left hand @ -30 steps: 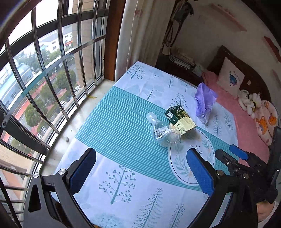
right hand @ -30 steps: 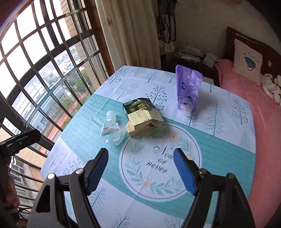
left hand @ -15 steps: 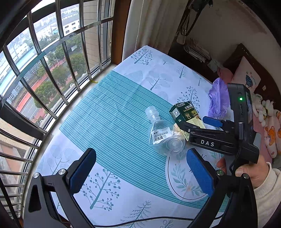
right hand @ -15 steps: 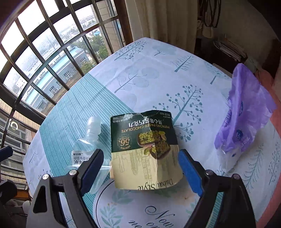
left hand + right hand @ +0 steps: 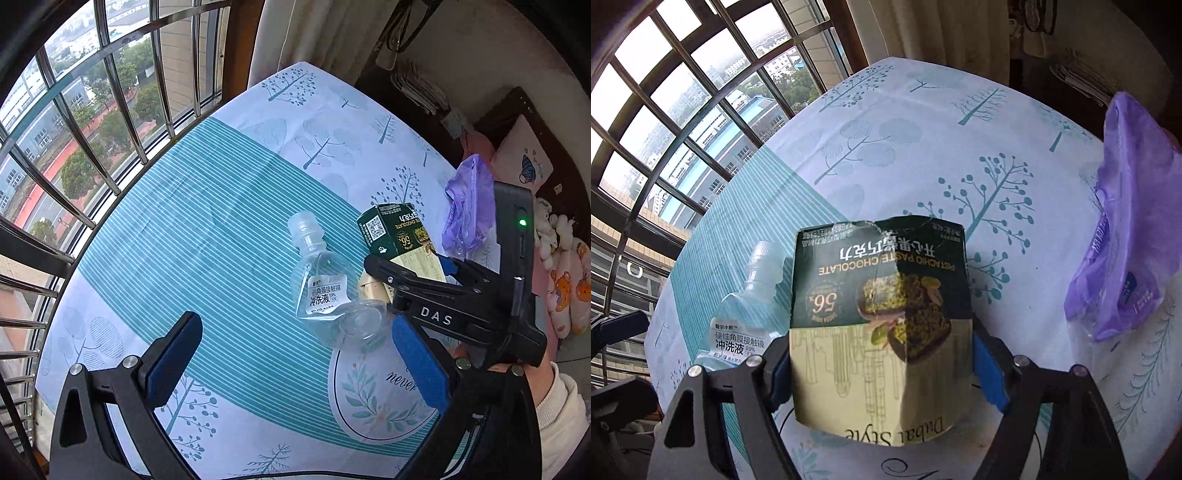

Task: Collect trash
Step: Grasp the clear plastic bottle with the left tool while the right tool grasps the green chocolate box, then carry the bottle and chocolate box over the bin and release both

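Note:
A torn green and cream chocolate box (image 5: 882, 317) lies on the patterned tablecloth (image 5: 923, 122). My right gripper (image 5: 881, 365) has closed its blue pads against both sides of the box; it also shows in the left wrist view (image 5: 410, 267) around the box (image 5: 400, 236). A clear plastic bottle with a white label (image 5: 323, 291) lies just left of the box and also shows in the right wrist view (image 5: 746, 314). My left gripper (image 5: 295, 362) is open and empty, hovering short of the bottle. A purple plastic bag (image 5: 1126, 254) lies at the right.
A barred window (image 5: 74, 129) runs along the left of the table, past the table edge (image 5: 66, 295). A bed with a pink cover, a pillow (image 5: 522, 166) and soft toys (image 5: 569, 273) is to the right. Curtains (image 5: 314, 33) hang at the far end.
My right gripper has moved forward and down onto the chocolate box and closed on its sides. My left gripper has drawn closer to the bottle and stays open.

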The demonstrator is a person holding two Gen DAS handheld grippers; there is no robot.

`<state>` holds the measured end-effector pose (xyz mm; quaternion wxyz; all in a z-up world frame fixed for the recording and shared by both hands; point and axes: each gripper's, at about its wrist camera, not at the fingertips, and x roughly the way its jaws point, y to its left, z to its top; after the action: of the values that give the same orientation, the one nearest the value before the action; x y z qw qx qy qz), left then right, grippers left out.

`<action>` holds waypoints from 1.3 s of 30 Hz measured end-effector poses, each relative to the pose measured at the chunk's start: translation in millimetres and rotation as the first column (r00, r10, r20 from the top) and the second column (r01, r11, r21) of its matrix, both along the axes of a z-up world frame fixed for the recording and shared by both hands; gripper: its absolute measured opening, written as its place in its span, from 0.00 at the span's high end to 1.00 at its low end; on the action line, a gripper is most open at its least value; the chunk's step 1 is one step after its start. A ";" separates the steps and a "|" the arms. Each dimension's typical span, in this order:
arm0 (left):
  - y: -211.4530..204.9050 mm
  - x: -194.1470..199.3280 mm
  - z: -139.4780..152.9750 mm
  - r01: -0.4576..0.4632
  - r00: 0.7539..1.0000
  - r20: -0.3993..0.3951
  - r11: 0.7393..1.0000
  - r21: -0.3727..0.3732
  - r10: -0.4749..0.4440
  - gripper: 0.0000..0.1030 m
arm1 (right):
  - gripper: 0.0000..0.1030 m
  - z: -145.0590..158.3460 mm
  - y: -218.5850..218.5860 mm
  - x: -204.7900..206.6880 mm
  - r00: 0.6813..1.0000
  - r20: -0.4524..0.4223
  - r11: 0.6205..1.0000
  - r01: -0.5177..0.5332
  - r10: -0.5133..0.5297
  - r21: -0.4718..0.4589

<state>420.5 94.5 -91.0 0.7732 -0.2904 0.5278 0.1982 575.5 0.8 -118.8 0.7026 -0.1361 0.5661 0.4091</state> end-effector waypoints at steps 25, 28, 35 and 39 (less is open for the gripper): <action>3.5 47.2 -62.7 -0.026 0.995 -0.104 0.984 -0.174 0.008 0.60 | 0.26 17.6 -65.4 -10.8 0.985 -0.066 0.976 0.169 -0.161 0.134; -6.1 42.0 -53.5 0.004 0.995 -0.096 0.993 -0.114 -0.015 0.61 | 0.26 25.1 -71.1 -17.8 0.983 -0.056 0.973 0.179 -0.173 0.147; -27.3 7.7 -10.5 0.086 0.995 -0.045 0.996 0.013 -0.085 0.61 | 0.27 41.7 -89.5 -46.7 0.973 -0.058 0.958 0.229 -0.222 0.174; -35.2 -24.0 14.8 0.146 0.989 -0.019 0.986 0.084 -0.145 0.61 | 0.27 57.0 -97.4 -82.4 0.966 -0.055 0.948 0.259 -0.254 0.183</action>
<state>396.5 59.3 -76.1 0.7940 -0.2167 0.5434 0.1655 493.1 -96.6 -61.8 0.7507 0.0121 0.5484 0.3682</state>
